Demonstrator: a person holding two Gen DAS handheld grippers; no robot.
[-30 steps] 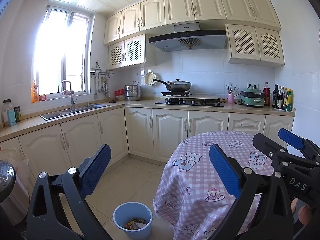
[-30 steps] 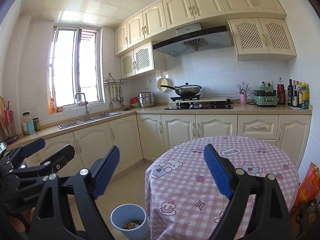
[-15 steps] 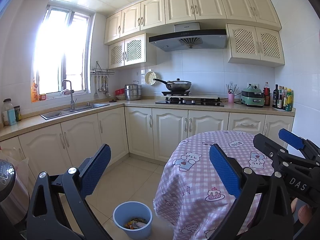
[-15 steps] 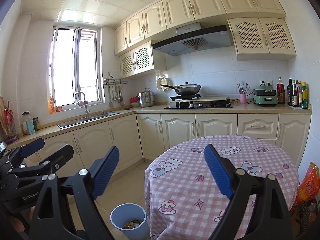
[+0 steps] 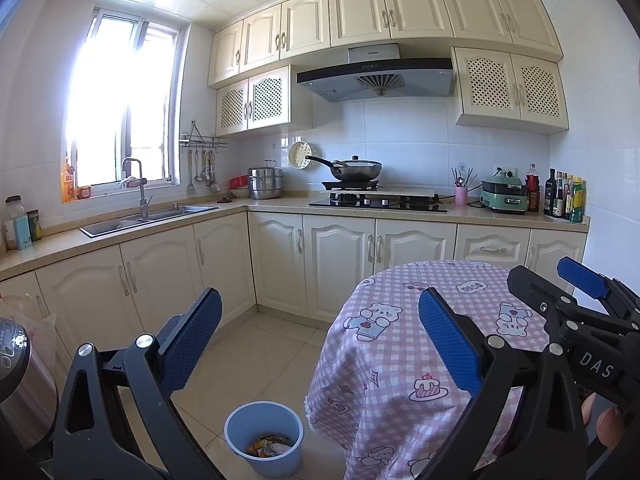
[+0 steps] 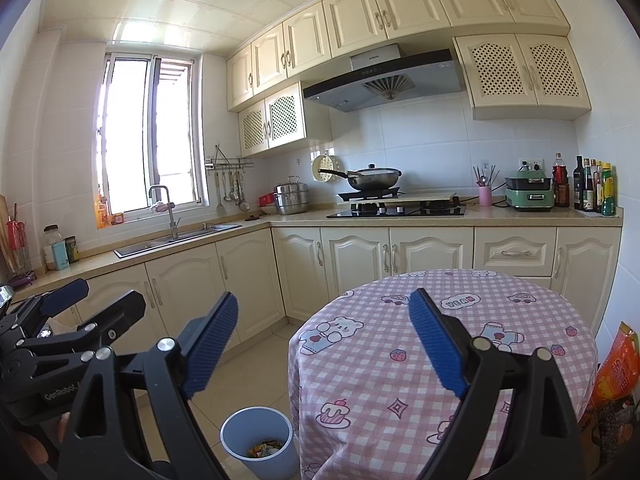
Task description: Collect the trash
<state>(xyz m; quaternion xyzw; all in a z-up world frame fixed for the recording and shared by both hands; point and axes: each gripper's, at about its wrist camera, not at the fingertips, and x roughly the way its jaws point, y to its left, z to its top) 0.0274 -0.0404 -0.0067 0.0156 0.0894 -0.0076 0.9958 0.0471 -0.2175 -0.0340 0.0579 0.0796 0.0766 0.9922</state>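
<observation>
A light blue trash bin [image 5: 264, 436] stands on the tiled floor left of a round table; it also shows in the right wrist view [image 6: 258, 438]. Colourful trash [image 5: 269, 444] lies inside it. The table [image 5: 404, 360] wears a pink checked cloth with cartoon prints, and I see no loose trash on its top [image 6: 460, 320]. My left gripper [image 5: 320, 336] is open and empty, held high above the floor. My right gripper [image 6: 324, 336] is open and empty too. Each gripper shows at the edge of the other's view.
Cream kitchen cabinets [image 5: 340, 264] and a counter run along the back and left walls, with a sink [image 5: 148, 216], hob and wok [image 5: 356, 170]. An orange bag [image 6: 612, 368] leans right of the table. A steel appliance [image 5: 20, 384] sits at far left.
</observation>
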